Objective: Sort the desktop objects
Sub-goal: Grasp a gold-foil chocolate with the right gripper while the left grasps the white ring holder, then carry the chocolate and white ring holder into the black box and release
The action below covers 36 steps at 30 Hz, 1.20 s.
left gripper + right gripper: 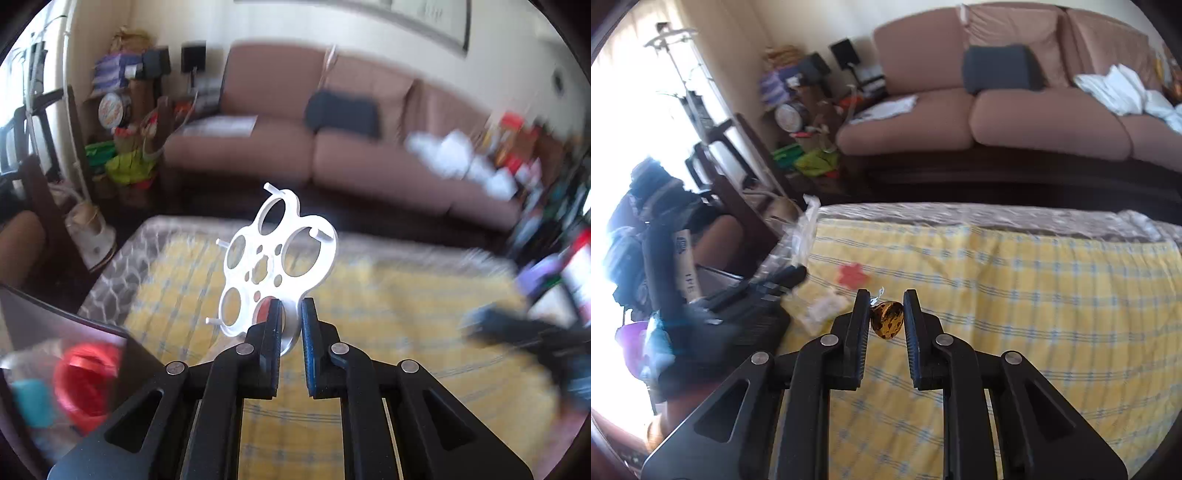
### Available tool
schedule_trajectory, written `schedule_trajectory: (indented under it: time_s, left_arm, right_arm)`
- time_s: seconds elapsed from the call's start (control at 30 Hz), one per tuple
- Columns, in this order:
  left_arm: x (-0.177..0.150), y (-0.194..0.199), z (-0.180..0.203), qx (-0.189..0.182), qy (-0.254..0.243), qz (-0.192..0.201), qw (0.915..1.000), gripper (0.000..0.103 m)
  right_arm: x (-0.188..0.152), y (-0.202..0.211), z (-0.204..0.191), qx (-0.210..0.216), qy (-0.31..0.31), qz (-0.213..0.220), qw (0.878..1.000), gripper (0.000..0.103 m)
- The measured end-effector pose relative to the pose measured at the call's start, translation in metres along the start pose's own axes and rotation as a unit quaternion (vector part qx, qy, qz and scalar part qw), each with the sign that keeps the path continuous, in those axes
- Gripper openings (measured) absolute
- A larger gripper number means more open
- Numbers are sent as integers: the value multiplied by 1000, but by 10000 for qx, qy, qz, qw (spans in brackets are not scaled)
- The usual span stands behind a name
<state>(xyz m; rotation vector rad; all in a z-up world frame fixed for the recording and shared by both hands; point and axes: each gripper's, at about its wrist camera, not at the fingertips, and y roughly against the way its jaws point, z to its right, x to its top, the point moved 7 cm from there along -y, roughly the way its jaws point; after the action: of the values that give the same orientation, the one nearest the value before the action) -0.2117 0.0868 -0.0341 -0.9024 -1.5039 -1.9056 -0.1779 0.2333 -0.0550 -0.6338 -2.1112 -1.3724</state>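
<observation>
- Left wrist view: you are holding the left gripper [289,310] raised above the yellow checked tablecloth [388,314], and its fingers are pinching the lower edge of a white perforated disc [273,266].
- That disc is standing nearly upright between the fingertips, its round holes facing the camera and small pegs sticking out from its rim.
- A red shape is showing through the disc's lowest hole, right beside the left finger; you cannot tell what it is.
- At the lower left of that view a red roll [86,384] and a teal object [31,404] are sitting blurred behind a dark edge, too smeared to name further.
- A dark blurred shape is crossing the right side of the same view, and a pink sofa [369,147] is filling the background.
- Right wrist view: you are holding the right gripper [886,315] over the same cloth, and its fingers are pressing on a small amber-and-black mottled piece [888,319], which is sitting between the tips, clear of the table.
- A small white tag or thread is poking up from that piece beside the left finger.
- On the cloth beyond it, a red flower-shaped piece [852,275] is lying flat, with a pale packet [822,308] near it toward you.
- The other gripper is showing as a dark blur at the left of that view.
</observation>
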Motion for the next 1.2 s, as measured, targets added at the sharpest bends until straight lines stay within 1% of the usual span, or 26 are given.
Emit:
schedule_trajectory:
  time_s: [0.03,0.07,0.1,0.17,0.2,0.27,0.3,0.33,0.4,0.43,0.5,0.57,0.6,0.67,0.73,0.77,0.8,0.87,0.93,1.0,1.03,1.07,1.13,1.2]
  left_arm:
    - [8,24,-3,-48,41,239,9997,9]
    - [15,47,-7,-42,81,458,9989,9]
    - [22,79,-14,8,149,738,9972,9]
    - [26,119,-30,168,255,1044,9941,9]
    - [24,141,-42,342,339,1164,9920,9]
    - [21,166,-66,606,527,1235,9891,9]
    - [21,179,-81,657,686,1323,9866,9]
    - [18,192,-101,662,893,1386,9841,9]
    - [8,208,-145,616,1458,1396,9775,9]
    - [0,211,-171,536,1816,1372,9723,9]
    - [-13,204,-206,540,2254,1167,9657,9]
    - [-26,189,-234,861,2587,897,9579,9]
    - [-32,178,-243,909,2714,753,9552,9]
    - [-34,159,-244,776,2769,600,9559,9]
    - [-34,142,-241,612,2738,496,9585,9]
    - [-34,135,-241,607,2729,451,9591,9]
    - [-35,129,-241,651,2720,406,9592,9]
    - [-37,120,-243,880,2731,318,9574,9]
    - [-38,117,-248,1028,2746,254,9557,9]
    - [-38,115,-253,1045,2807,233,9538,10]
    - [-39,117,-258,1012,2864,240,9524,22]
    - [-40,117,-260,961,2913,248,9515,46]
    - [-36,121,-261,923,2938,340,9508,68]
    - [-33,132,-257,922,2882,489,9519,68]
  right_arm:
    - [1,3,-7,108,40,43,9999,17]
    - [3,6,-14,218,90,85,9997,17]
    - [4,8,-25,295,158,119,9994,17]
    - [5,8,-41,314,302,157,9989,17]
    - [6,8,-53,400,392,163,9983,17]
    - [5,5,-77,684,540,146,9961,17]
    - [4,3,-94,863,653,154,9940,17]
    - [4,2,-108,989,750,195,9921,17]
    - [5,-2,-136,1210,891,368,9880,17]
    - [6,-4,-148,1318,921,431,9860,17]
    - [3,-17,-177,1583,1002,496,9810,17]
    - [-4,-36,-202,1697,1140,355,9782,17]
    - [-12,-51,-217,1723,1281,188,9765,17]
    - [-21,-74,-237,1674,1426,3,9755,17]
    - [-25,-89,-250,1554,1497,-34,9764,17]
    - [-28,-95,-253,1481,1548,-70,9768,17]
    - [-32,-100,-254,1367,1603,-102,9775,17]
    - [-37,-110,-253,1173,1670,-192,9788,17]
    - [-37,-117,-249,1173,1613,-259,9796,18]
    - [-38,-122,-244,1200,1572,-378,9795,19]
    - [-37,-124,-242,1178,1550,-404,9800,21]
    - [-36,-124,-239,1164,1505,-416,9808,29]
    - [-31,-119,-232,1253,1381,-340,9819,37]
    - [-22,-109,-219,1391,1164,-156,9833,38]
